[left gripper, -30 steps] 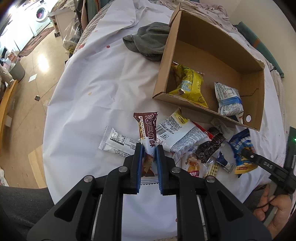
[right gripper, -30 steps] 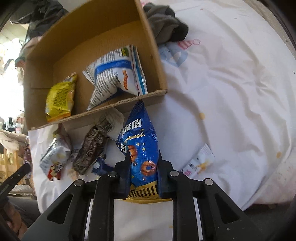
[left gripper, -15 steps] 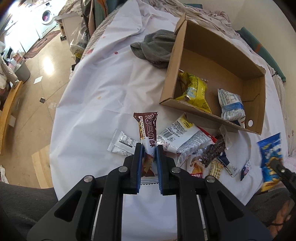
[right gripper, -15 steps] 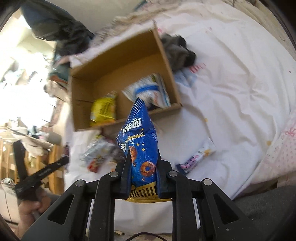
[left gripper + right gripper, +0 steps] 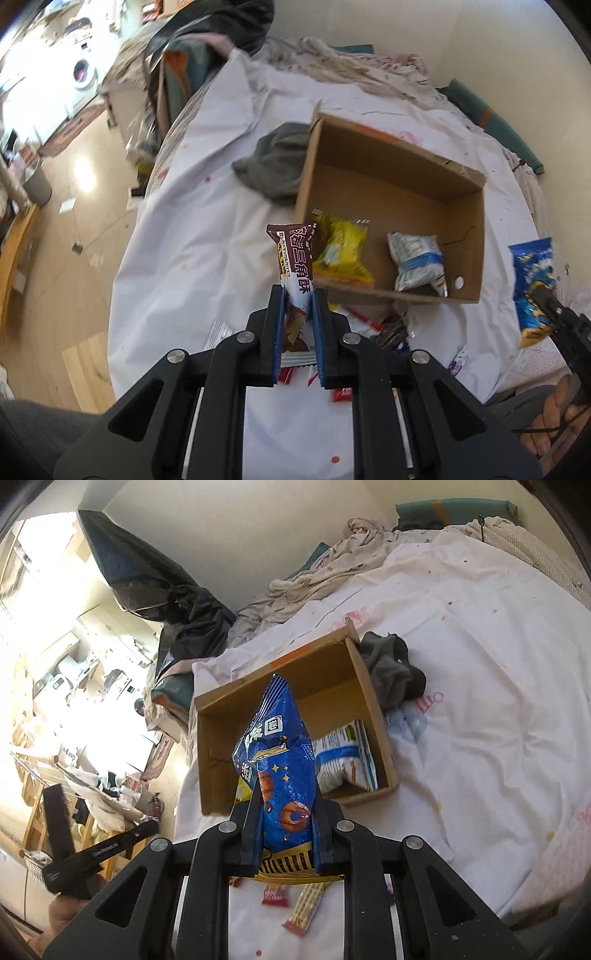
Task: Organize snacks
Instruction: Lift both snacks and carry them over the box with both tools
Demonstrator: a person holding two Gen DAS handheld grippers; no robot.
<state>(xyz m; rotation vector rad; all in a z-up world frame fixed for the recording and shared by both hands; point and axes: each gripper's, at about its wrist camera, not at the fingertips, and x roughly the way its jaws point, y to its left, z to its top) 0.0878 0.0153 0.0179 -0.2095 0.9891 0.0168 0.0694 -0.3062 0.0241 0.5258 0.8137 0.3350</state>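
Only the left wrist view shows the yellow packet (image 5: 341, 254) inside the cardboard box (image 5: 402, 173).

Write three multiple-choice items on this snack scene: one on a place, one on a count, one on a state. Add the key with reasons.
1. The grey cloth lies:
A. inside the box
B. outside, against the box's wall
C. on the floor

2. Packets inside the cardboard box:
A. none
B. two
C. five

3. The left gripper is:
A. shut on the brown packet
B. open
C. shut on the yellow packet

Key: B, it rests on the sheet beside the wall; B, yellow packet and white-and-blue packet; A, both fingers clamp it.
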